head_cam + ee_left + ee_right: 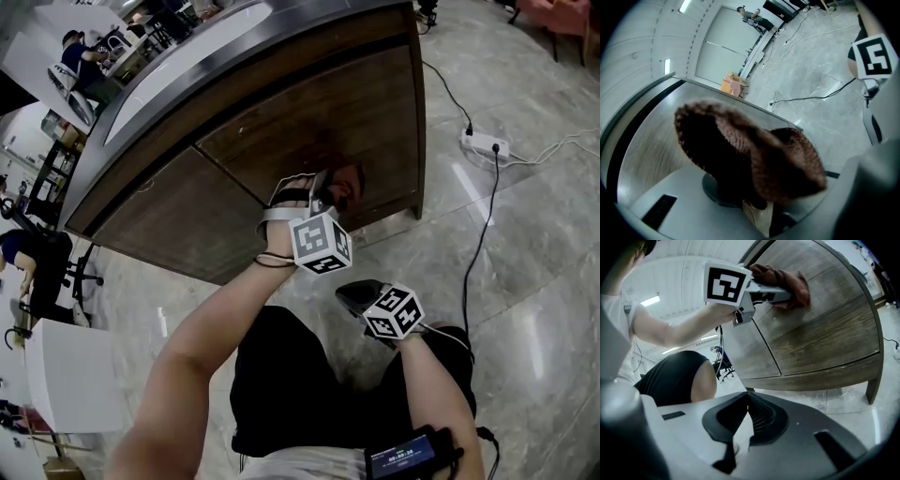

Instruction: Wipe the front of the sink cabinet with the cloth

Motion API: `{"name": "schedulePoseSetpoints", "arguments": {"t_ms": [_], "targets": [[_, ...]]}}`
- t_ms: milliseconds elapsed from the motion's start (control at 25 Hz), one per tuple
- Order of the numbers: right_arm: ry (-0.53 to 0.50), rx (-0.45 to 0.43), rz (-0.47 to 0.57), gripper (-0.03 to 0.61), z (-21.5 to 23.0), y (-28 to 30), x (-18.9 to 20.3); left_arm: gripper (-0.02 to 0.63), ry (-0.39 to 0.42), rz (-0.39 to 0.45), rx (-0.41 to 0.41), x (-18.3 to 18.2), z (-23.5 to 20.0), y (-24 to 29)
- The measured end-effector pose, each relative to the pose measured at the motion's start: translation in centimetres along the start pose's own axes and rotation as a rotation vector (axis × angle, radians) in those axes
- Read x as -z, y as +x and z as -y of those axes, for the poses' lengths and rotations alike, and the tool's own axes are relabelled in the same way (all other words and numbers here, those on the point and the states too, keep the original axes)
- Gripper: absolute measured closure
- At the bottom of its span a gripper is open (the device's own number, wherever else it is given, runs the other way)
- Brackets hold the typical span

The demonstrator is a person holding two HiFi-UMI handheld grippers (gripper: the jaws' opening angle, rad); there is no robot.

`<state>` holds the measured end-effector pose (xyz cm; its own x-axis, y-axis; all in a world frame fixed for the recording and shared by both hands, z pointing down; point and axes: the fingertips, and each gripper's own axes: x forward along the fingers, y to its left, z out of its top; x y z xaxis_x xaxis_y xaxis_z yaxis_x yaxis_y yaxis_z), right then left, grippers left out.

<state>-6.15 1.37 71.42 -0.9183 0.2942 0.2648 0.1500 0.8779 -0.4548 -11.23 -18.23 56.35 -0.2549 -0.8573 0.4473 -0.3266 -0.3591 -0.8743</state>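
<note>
The sink cabinet's dark wooden front point(309, 122) fills the top of the head view, with a seam between its two doors. My left gripper point(328, 194) is shut on a brown cloth point(348, 182) and presses it flat against the right door, low down. In the left gripper view the cloth point(754, 154) bunches over the jaws and hides their tips. The right gripper view shows the cloth point(787, 280) against the wood point(825, 333). My right gripper point(352, 294) hangs lower, away from the cabinet, shut point(746, 397) with nothing in it.
A white power strip point(485, 143) and black cable point(483, 234) lie on the grey tiled floor right of the cabinet. The cabinet's corner leg point(417, 202) stands near the cloth. An office chair point(80, 272) and a white table point(70, 375) are at the left.
</note>
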Motion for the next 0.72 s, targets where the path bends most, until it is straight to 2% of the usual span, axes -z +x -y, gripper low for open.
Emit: {"name": "schedulePoseSetpoints", "arguments": {"t_ms": [360,720], "targets": [[-0.016,0.062,0.004,0.566,0.0,-1.8,-0.3,0.491,0.036,0.036,0.036,-6.3,0.3,3.8],[-0.001,0.131,0.030,0.566,0.6,-3.9,-0.9,0.491,-0.038,0.043,0.076,-11.2,1.4,7.2]]}}
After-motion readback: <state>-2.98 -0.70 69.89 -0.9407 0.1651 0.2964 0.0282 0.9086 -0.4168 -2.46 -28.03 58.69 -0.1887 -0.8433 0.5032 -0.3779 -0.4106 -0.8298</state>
